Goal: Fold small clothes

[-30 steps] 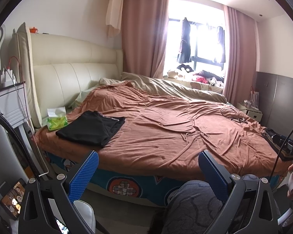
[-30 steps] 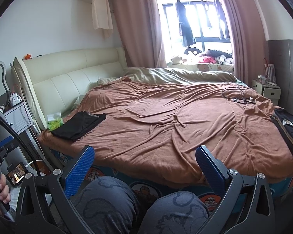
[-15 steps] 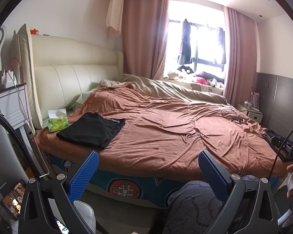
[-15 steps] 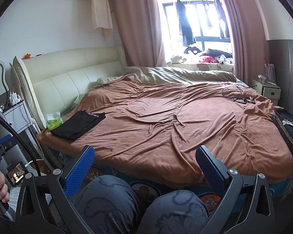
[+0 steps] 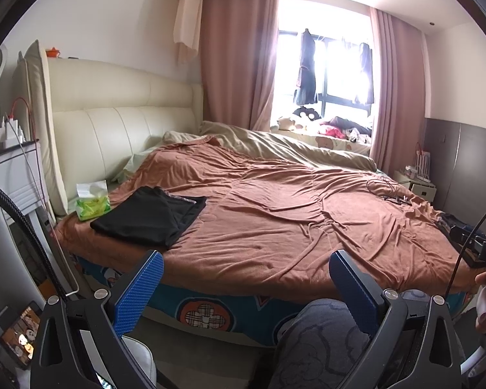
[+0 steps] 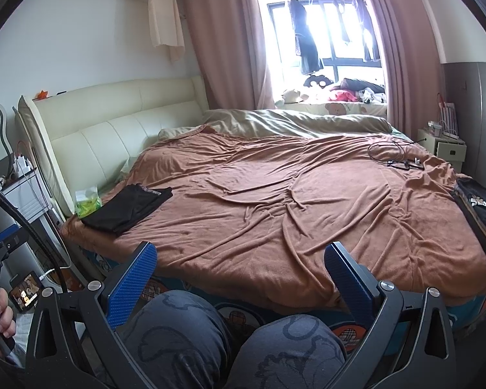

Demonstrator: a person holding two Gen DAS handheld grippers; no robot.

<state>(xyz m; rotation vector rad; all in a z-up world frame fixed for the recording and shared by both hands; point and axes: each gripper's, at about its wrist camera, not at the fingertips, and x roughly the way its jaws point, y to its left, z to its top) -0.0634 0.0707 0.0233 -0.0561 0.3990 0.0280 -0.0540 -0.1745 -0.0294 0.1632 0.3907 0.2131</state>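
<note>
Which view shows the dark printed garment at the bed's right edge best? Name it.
The right wrist view: the dark printed garment lies there in plain sight, print and striped edge visible. The left wrist view catches only a dark sliver, mostly hidden behind the right gripper's body.

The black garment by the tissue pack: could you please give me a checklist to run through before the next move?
1. Left gripper open and empty: ok.
2. Right gripper open and empty: ok.
3. Black garment within view, flat on the brown blanket: ok.
4. Nothing lying on the garment: ok; the tissue pack sits beside it.
5. Garment already folded: cannot tell.
6. Second dark garment at the blanket's right edge, away from the cables: ok.
</note>
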